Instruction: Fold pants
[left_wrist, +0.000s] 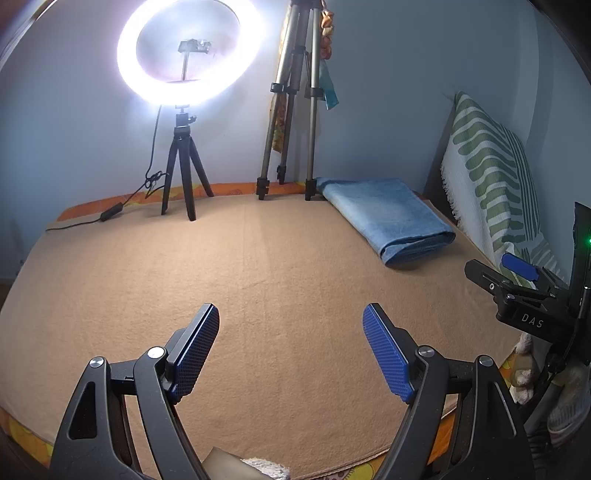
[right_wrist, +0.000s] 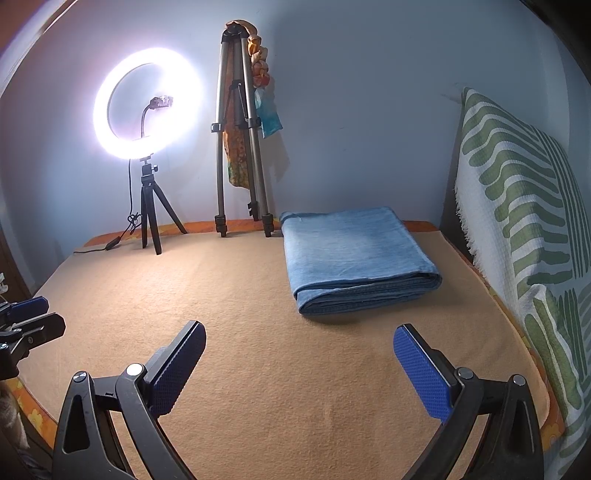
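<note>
The blue denim pants (right_wrist: 356, 258) lie folded into a flat rectangle on the tan blanket (right_wrist: 258, 369), at the far right near the wall; they also show in the left wrist view (left_wrist: 388, 221). My left gripper (left_wrist: 291, 317) is open and empty, held above the blanket's near middle. My right gripper (right_wrist: 299, 336) is open and empty, a short way in front of the folded pants. The right gripper also shows at the right edge of the left wrist view (left_wrist: 517, 273). The left gripper's fingers show at the left edge of the right wrist view (right_wrist: 29, 314).
A lit ring light (left_wrist: 188, 48) on a small black tripod (left_wrist: 183, 177) stands at the back left, its cable (left_wrist: 110, 210) trailing on the blanket. A tall grey tripod (left_wrist: 291, 110) stands at the back middle. A green-and-white patterned cloth (right_wrist: 524, 221) hangs along the right side.
</note>
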